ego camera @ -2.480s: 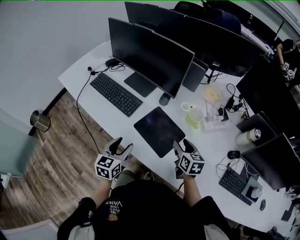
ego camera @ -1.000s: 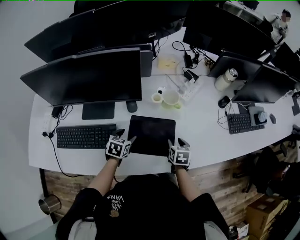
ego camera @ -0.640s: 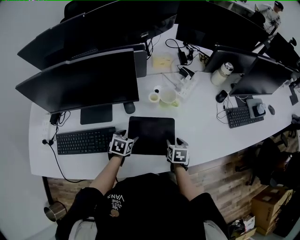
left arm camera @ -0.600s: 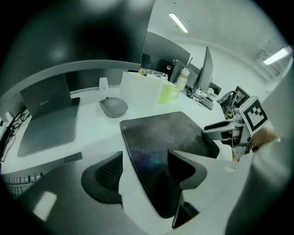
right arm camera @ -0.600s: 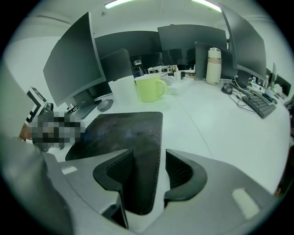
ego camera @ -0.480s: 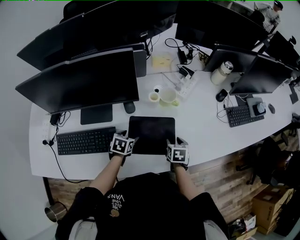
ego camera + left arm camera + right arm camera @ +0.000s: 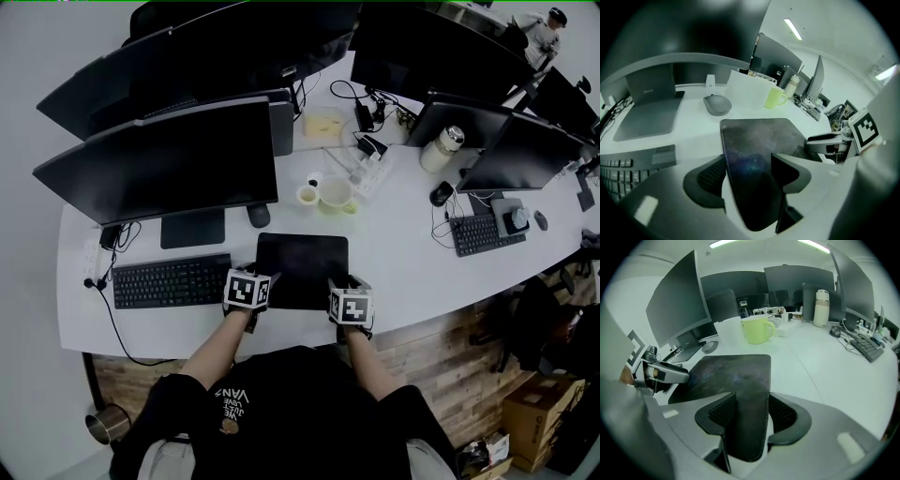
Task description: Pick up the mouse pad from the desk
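The dark mouse pad (image 7: 302, 267) lies flat on the white desk (image 7: 412, 267), in front of the near monitor. My left gripper (image 7: 258, 275) is at the pad's near left corner. In the left gripper view its jaws (image 7: 747, 180) stand wide open, astride the pad's left edge (image 7: 754, 154) and not pressing it. My right gripper (image 7: 347, 281) is at the near right corner. Its jaws (image 7: 752, 416) are open too, with the pad's right edge (image 7: 740, 380) running between them. Each gripper shows in the other's view, across the pad.
A black keyboard (image 7: 169, 279) lies left of the pad. A grey mouse (image 7: 256, 215) and a green mug (image 7: 334, 193) stand behind it. The near monitor (image 7: 159, 159) rises beyond, with a power strip (image 7: 370, 172) to its right. The desk's front edge runs just below both grippers.
Both grippers have come in from the desk's front edge to the pad's two near corners. Over the last second the left one sank slightly at the left edge; the right one barely moved.
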Available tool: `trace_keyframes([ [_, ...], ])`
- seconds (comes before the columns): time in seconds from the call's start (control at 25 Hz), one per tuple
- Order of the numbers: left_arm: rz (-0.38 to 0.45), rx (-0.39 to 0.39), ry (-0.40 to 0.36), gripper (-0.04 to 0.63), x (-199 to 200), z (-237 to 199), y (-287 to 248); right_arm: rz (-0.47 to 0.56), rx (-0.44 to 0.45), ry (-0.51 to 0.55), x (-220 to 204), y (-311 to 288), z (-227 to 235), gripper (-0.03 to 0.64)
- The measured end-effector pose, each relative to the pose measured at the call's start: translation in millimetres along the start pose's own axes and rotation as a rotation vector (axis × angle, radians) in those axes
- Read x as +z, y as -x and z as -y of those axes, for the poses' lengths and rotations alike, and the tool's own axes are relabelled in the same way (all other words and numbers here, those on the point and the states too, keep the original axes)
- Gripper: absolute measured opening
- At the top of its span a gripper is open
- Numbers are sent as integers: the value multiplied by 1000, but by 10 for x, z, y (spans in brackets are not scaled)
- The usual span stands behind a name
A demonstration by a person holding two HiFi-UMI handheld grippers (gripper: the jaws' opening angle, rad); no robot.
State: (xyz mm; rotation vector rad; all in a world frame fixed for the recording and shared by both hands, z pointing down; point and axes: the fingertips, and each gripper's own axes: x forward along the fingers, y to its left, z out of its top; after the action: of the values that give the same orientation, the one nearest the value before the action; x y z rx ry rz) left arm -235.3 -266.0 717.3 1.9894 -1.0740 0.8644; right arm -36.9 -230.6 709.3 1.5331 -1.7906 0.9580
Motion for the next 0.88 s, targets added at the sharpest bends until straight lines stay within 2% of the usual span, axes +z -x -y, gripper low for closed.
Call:
trace_keyframes([
  [0.2,16,40,9,276,3,-46,6,-11,-7,25,8,20,14,198],
  [0.32,9,40,9,225,3,-42,9,-8,-4,36,-2,29,-9,184],
  [0.4,4,25,6,190,-9,-14,4,-5,5,47,-13,28,-45,150],
  [0.56,-5,-17,9,133,-19,43,2,2,13,63,-9,38,-66,136],
  [0.72,11,-52,19,115,6,79,41,17,29,41,1,60,-98,96],
  [0.88,65,-81,25,94,56,119,130,61,39,27,60,142,-146,71],
])
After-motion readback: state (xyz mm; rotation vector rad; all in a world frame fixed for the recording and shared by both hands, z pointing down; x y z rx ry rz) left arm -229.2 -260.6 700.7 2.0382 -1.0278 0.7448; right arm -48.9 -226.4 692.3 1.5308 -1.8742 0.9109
